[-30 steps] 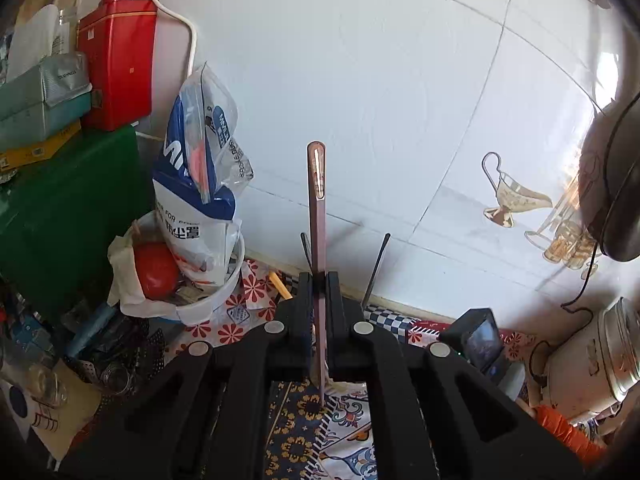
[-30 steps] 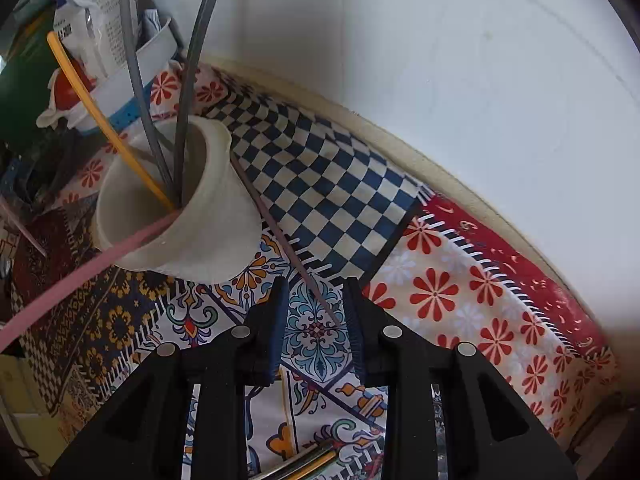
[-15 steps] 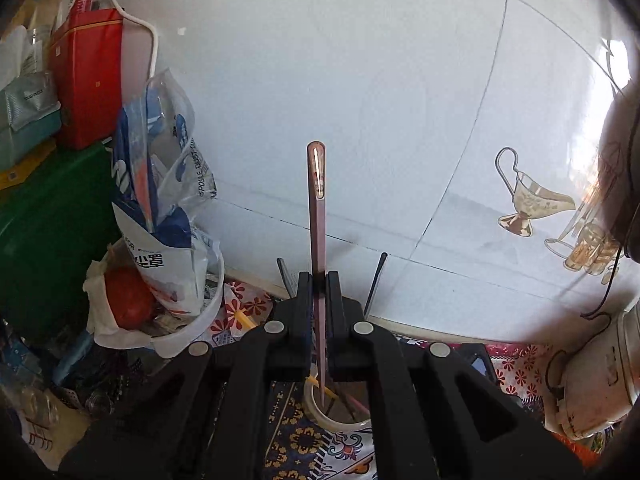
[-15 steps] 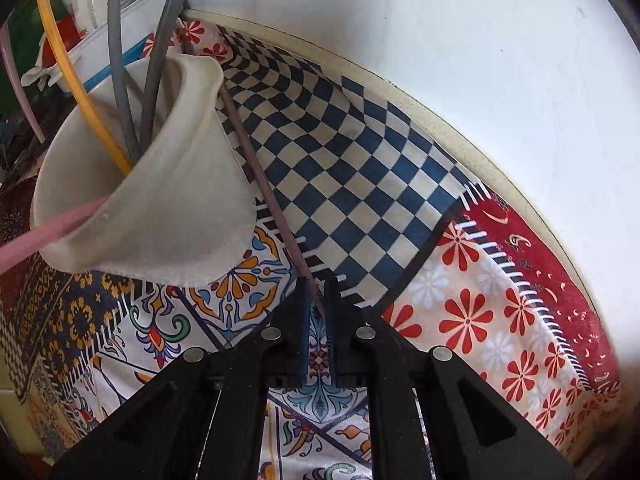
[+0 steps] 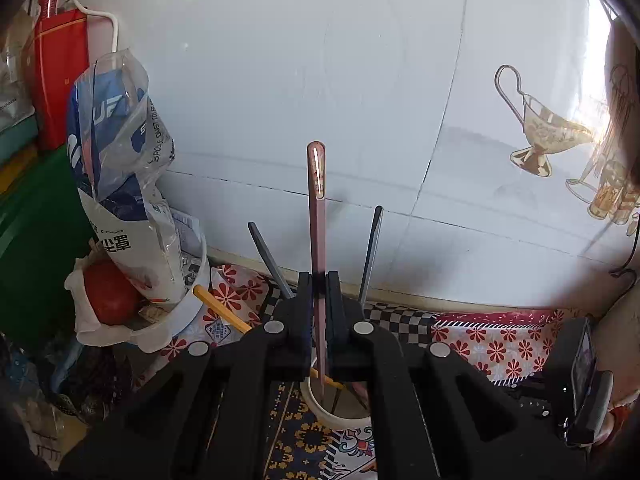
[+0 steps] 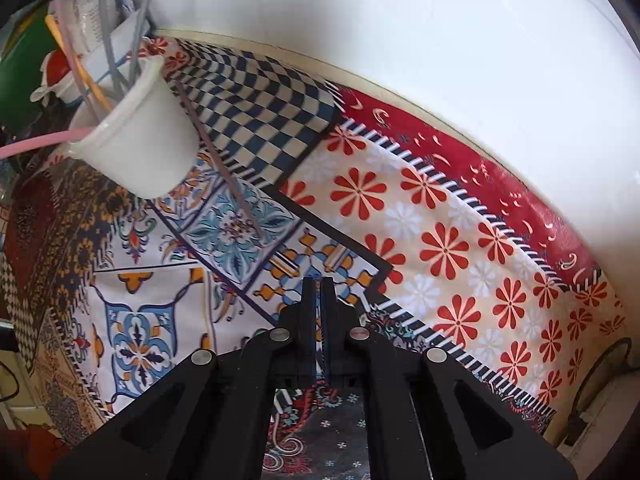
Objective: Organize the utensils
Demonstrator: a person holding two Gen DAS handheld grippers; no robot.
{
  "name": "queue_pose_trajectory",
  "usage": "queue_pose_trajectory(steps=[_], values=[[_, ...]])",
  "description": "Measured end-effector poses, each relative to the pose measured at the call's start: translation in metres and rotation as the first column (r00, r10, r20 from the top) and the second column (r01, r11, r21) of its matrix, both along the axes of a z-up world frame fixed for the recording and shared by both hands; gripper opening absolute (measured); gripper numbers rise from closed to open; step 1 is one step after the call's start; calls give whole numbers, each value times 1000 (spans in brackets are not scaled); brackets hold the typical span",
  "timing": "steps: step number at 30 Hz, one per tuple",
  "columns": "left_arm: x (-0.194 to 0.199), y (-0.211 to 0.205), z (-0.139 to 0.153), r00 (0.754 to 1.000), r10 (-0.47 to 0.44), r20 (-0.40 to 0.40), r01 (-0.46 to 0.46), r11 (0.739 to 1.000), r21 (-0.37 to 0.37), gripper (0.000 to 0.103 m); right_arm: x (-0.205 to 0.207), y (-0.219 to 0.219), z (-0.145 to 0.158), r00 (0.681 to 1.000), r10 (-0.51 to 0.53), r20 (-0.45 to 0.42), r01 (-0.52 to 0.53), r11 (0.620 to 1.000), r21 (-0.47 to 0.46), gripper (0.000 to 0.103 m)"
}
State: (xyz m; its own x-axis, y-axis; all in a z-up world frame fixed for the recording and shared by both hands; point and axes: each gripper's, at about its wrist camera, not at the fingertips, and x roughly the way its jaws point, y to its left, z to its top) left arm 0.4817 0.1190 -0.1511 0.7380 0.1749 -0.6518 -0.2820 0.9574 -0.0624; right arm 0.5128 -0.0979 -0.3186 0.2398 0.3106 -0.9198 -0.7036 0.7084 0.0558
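My left gripper (image 5: 319,280) is shut on a mauve chopstick (image 5: 316,200), held upright. Its lower tip hangs just inside the white cup (image 5: 320,412) below the jaws. The cup holds two grey handles (image 5: 268,256), a yellow stick (image 5: 220,308) and a pink one (image 6: 40,144). In the right wrist view the cup (image 6: 148,140) stands at the upper left, and a second mauve chopstick (image 6: 228,172) lies on the cloth with its far end against the cup's side. My right gripper (image 6: 319,284) hovers nearer the camera, well short of that chopstick. Its jaws are opening from a narrow slit, with nothing between them.
A white bowl (image 5: 188,312) with a plastic bag and a tomato (image 5: 112,296) stands left of the cup. A green box (image 5: 36,240) and a red carton (image 5: 56,80) lie beyond it. A tiled wall (image 5: 360,80) backs the patterned cloth (image 6: 440,240). A cable (image 6: 592,380) runs at the right.
The left gripper came down and forward with its chopstick, so the cup now sits under the tip. The right gripper closed at the lying chopstick's tip, then drew back without it.
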Motion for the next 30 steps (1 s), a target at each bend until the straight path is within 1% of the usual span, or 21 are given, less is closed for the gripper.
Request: queue_pose_trajectory(steps=[1,2,3,7,9,10,12,13,14,15,17,19,22,24,27,30], values=[[0,1,-2,1000,1,-7,-1,1000,-8,4,0,10,2,1000,19,8,-19,1000,-8,13],[1,1,-3,1000,2,-13,-2,1000,-16,4,4,21,2,999,36,14,-36,999,-14,23],[1,3,-4,1000,4,-17,-4,1000,-24,4,10,29,0,998,53,17,-53,999,-11,29],[0,9,-6,1000,1,-29,-3,998,-61,4,24,76,-16,994,104,35,-103,994,-36,29],[0,12,-6,999,-2,-35,-1,997,-82,4,32,92,-25,993,120,-2,-120,992,-36,29],[0,14,-7,999,-4,-37,1,996,-91,4,35,97,-28,992,122,-16,-123,992,-34,29],[1,14,-8,999,-8,-42,4,995,-101,4,34,106,-28,991,130,10,-130,991,-28,27],[2,14,-9,999,-9,-45,4,994,-105,4,35,110,-28,991,136,3,-136,990,-28,24],[2,14,-11,999,-11,-47,6,994,-106,4,36,113,-28,991,137,3,-137,990,-27,15],[3,13,-12,999,-13,-51,8,995,-102,4,35,116,-28,990,141,5,-141,989,-31,8],[4,12,-15,998,-15,-60,10,996,-90,4,34,118,-28,990,140,11,-140,990,-33,8],[5,10,-17,997,-22,-71,17,996,-82,4,33,110,-27,993,119,14,-119,992,-42,7],[3,4,-17,995,-38,-92,31,997,-75,4,28,83,-24,998,64,16,-63,997,-46,6],[-1,0,-16,994,-46,-100,39,997,-65,4,27,61,-23,1000,19,-4,-19,999,-42,6],[-9,-8,-14,992,-63,-110,58,997,-49,5,18,27,-24,999,-30,-11,29,997,-66,6],[-21,-15,-10,989,-86,-119,82,996,-41,9,7,-8,-30,996,-83,-32,79,992,-94,5]])
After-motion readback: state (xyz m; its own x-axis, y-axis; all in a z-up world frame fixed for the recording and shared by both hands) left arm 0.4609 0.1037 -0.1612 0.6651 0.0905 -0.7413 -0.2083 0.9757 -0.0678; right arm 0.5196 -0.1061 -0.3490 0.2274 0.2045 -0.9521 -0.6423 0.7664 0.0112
